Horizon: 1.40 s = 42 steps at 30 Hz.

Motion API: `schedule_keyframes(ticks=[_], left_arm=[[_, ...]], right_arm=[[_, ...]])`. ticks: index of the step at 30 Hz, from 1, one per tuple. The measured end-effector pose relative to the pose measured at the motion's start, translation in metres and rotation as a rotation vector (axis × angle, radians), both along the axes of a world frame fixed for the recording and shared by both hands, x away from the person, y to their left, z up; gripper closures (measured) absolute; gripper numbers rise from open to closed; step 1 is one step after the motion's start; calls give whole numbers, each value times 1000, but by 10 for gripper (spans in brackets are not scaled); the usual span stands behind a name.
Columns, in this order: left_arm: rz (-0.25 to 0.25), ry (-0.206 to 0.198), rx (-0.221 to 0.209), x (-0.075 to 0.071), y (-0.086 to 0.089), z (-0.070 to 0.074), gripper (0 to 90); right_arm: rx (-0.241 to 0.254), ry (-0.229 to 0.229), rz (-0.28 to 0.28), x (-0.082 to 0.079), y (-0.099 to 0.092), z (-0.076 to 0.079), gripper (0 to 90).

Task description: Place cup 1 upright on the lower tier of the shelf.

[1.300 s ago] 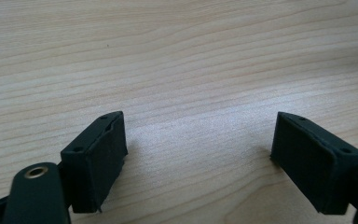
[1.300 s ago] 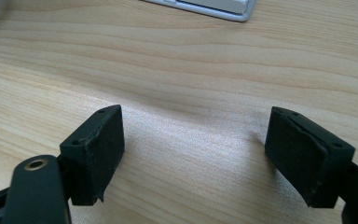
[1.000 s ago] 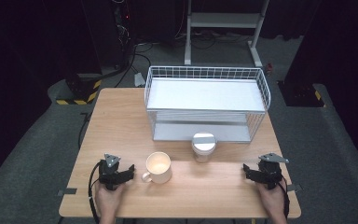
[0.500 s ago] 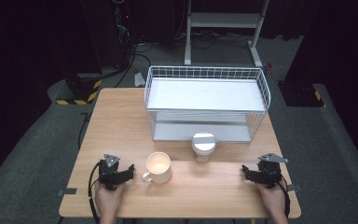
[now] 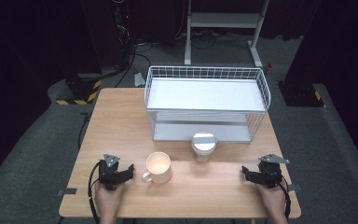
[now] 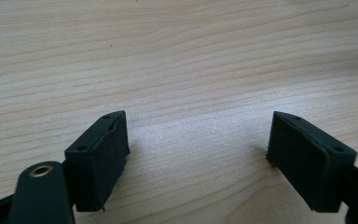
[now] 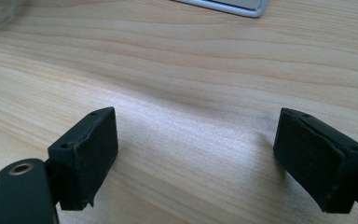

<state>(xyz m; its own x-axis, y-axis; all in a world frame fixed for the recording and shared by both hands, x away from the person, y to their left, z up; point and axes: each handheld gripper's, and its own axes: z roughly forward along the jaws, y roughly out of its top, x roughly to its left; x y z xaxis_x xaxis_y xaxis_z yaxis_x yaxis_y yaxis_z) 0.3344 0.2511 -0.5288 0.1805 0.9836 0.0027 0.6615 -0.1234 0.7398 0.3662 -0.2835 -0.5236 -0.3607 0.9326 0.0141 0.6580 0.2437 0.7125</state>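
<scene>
Right hand-held gripper (image 5: 248, 173) has just opened wider, empty.

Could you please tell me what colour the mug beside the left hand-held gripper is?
The mug is cream-white, seen best in the high view.

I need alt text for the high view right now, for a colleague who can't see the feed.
A cream mug and a white lidded jar stand on a wooden table in front of a white two-tier wire rack. At the near edge, the left gripper and right gripper rest open, holding nothing, each apart from both items.
</scene>
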Motion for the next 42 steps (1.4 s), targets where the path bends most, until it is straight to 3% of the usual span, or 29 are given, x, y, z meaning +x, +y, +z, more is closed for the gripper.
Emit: schedule_keyframes(ticks=[14,42], left_arm=[[1,0,0,0,0,0,205],[6,-2,-4,0,0,0,206]], right_arm=[[41,-27,44,-12,6,1,140],[60,-52,192,-27,51,7,142]])
